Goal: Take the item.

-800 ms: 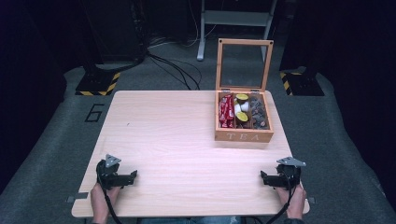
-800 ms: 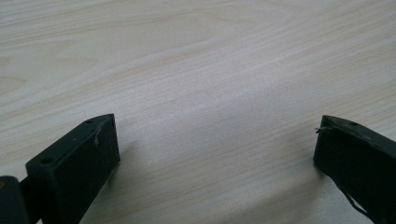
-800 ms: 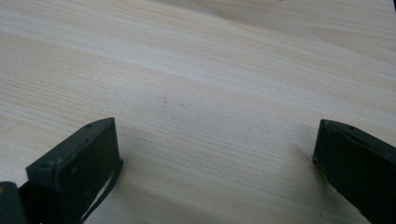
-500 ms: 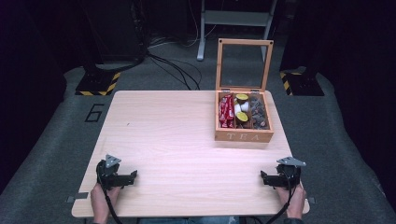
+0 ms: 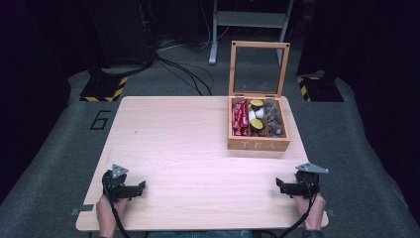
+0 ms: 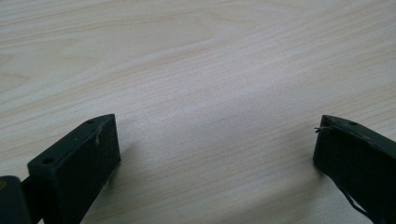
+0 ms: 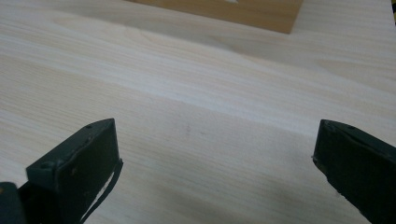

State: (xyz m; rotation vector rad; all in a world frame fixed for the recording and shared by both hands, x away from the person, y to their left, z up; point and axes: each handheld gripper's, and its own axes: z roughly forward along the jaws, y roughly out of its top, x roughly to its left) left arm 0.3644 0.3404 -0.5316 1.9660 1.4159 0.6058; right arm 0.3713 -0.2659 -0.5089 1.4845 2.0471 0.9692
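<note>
A dark room with cables on a grey floor surrounds your pale wooden tabletop (image 5: 188, 148), which is bare but for the open wooden tea box (image 5: 258, 145) with its glass-paned lid (image 5: 258, 67) standing upright behind it. Take that box as your landmark: it sits toward the far right side, and both your claws rest well short of it at the near edge.

Your left claw (image 5: 141, 185) is far from the box, off to its near left; in the left gripper view its jaws stand wide apart over bare wood. Your right claw (image 5: 278, 184) lies nearer, almost straight in front of the box, jaws equally wide, with the box front (image 7: 219, 9) just showing at the top of the right gripper view.

Inside the box, red wrapped packets (image 5: 239, 118) fill the left compartment, round yellow-topped capsules (image 5: 256, 113) the middle, and dark small pieces (image 5: 273, 119) the right.

The risks, as I judge them: reaching in with jaws this wide, you may catch a divider or a neighbouring item. Coming from the front, you could push the light box backward. Coming in high, you might knock the raised lid so it falls shut on your claw.
</note>
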